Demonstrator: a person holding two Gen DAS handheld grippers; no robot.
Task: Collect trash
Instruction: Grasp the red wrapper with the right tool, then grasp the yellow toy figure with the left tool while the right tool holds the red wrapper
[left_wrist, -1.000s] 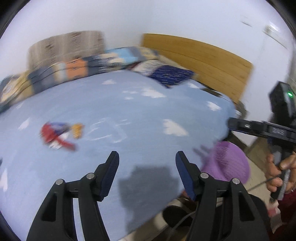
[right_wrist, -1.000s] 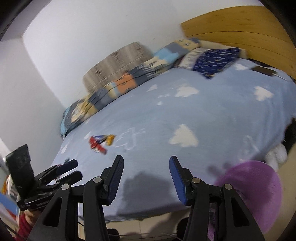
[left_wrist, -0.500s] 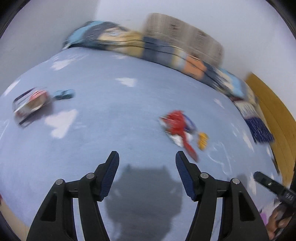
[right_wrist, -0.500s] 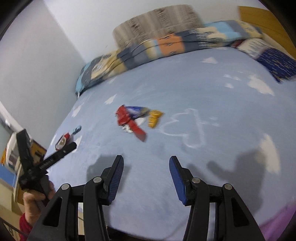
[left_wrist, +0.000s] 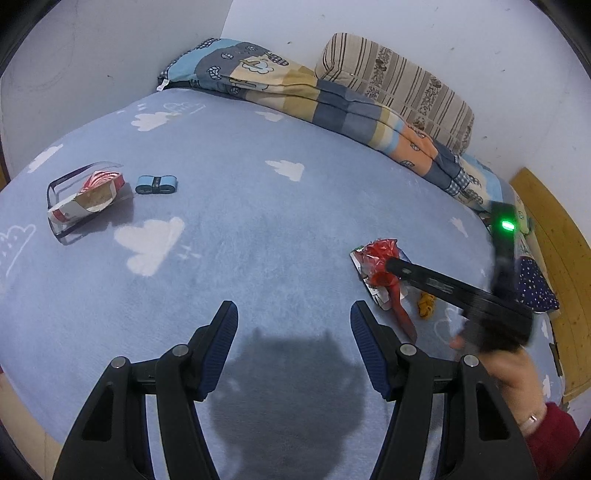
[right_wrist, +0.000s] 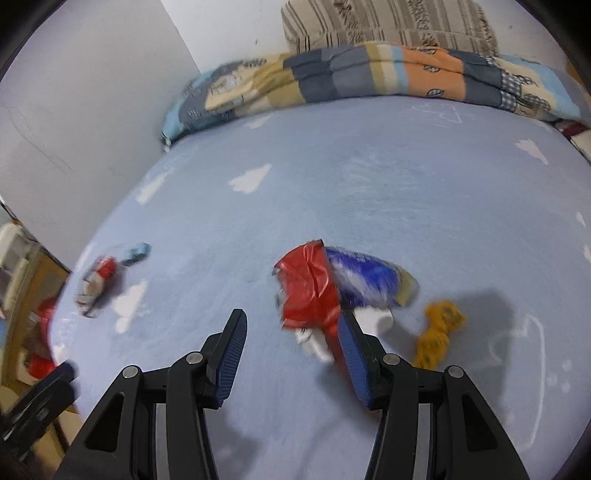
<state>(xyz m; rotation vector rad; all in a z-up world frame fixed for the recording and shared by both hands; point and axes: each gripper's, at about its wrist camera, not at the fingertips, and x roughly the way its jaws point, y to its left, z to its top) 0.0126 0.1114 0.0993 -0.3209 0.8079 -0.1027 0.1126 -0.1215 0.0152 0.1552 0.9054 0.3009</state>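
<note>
- The bed (left_wrist: 258, 229), with a pale blue cloud-print sheet, fills both views; it sits in a white-walled corner, which is likely why the bedding is banked along its far side.
- A folded patchwork quilt (left_wrist: 332, 103) lies along the far edge with a striped pillow (left_wrist: 399, 85) behind it against the wall, both well apart from the litter.
- The trash sits in two groups. On the right, a crumpled red wrapper (right_wrist: 310, 288) overlaps a blue-and-white wrapper (right_wrist: 365, 280), with a small yellow scrap (right_wrist: 439, 332) just beside them.
- Far left, well apart, a torn red-and-white packet (left_wrist: 88, 195) rests in a clear tray, a small blue piece (left_wrist: 157, 184) just beside it.
- The right gripper (right_wrist: 291, 350) tilts down over the red wrapper, fingers about half apart and empty; its right finger overlaps the wrapper's edge, contact unclear. I judge it is lining up a pick.
- The left gripper (left_wrist: 291, 343) angles down at bare sheet between the groups, half apart, holding nothing.
- A hand (left_wrist: 506, 369) in a red sleeve carries the right gripper.
</note>
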